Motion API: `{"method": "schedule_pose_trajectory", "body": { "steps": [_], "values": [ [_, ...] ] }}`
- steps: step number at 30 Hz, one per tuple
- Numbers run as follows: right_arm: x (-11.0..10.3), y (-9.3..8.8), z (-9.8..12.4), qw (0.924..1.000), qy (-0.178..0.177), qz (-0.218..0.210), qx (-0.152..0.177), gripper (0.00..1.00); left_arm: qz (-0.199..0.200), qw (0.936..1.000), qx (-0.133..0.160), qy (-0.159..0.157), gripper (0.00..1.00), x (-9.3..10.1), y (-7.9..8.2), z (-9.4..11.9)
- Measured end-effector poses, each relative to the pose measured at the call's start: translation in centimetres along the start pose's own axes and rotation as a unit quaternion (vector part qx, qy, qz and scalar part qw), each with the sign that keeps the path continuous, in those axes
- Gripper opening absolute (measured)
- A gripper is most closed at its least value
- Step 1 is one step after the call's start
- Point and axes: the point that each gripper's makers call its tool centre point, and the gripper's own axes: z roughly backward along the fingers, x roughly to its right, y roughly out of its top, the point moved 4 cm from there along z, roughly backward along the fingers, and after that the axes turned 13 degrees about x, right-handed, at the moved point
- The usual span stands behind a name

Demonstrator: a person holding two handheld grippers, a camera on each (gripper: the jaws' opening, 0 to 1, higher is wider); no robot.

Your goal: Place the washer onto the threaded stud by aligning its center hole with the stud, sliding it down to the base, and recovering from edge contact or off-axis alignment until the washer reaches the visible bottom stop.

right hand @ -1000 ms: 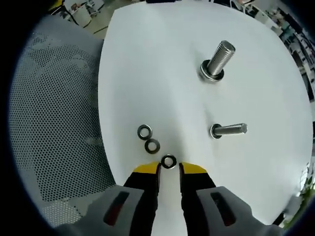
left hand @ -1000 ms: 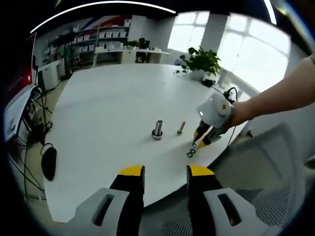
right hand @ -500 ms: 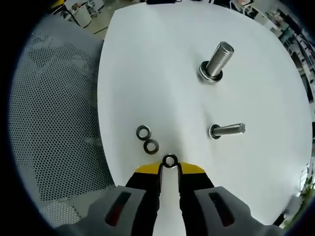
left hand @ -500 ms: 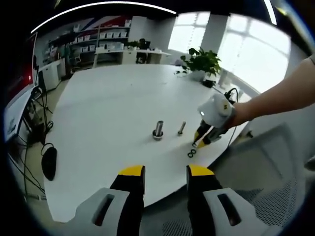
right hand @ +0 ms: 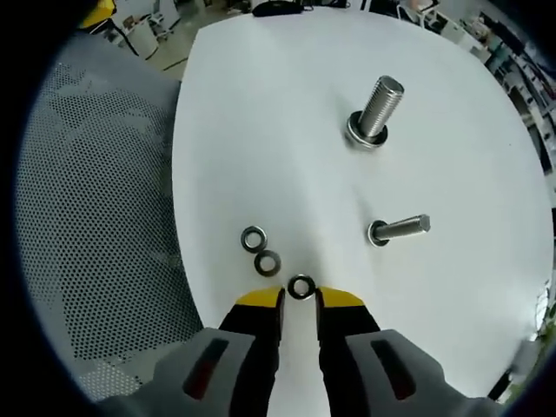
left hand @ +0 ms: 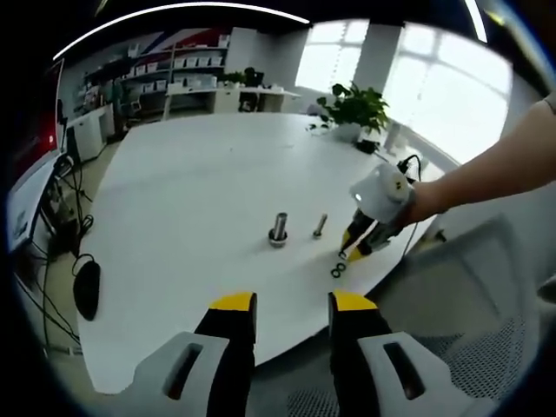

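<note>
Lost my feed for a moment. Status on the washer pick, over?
Right gripper open, jaws straddling nearest washer flat on table. Left gripper open, held back off the table edge. Large upright stud clear; two spare washers beside.

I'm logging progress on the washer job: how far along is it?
Early. Done: the larger stud seems to carry a ring at its base, though I can't tell if it's a washer. In hand: the right gripper has its jaws either side of one washer on the table, apparently not yet lifted. Left: grip it, carry it to a stud, slide it down. Two washers lie beside it; the left gripper is open.
</note>
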Motion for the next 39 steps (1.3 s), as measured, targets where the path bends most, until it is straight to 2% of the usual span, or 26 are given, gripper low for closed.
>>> {"method": "schedule_pose_trajectory", "body": {
  "steps": [15, 21, 27, 32, 39],
  "values": [
    [0.01, 0.49, -0.16, 0.9992, -0.011, -0.006, -0.037, 0.16, -0.001, 1.0, -0.002, 0.002, 0.3, -0.11, -0.06, 0.04],
    [-0.02, 0.48, -0.18, 0.9989, -0.016, -0.016, -0.042, 0.15, -0.003, 1.0, -0.003, 0.003, 0.3, -0.08, -0.11, 0.05],
    [-0.44, 0.77, -0.34, 0.9975, -0.032, 0.001, -0.063, 0.15, -0.005, 1.0, -0.004, 0.003, 0.3, -0.08, -0.14, 0.05],
    [-0.18, 0.61, -0.23, 0.9976, -0.033, -0.013, -0.058, 0.14, -0.003, 1.0, -0.003, 0.005, 0.3, -0.13, -0.15, 0.1],
    [0.03, 0.29, 0.08, 0.9982, -0.033, -0.037, -0.033, 0.14, -0.002, 1.0, -0.001, 0.004, 0.3, -0.16, -0.08, 0.07]
  ]
}}
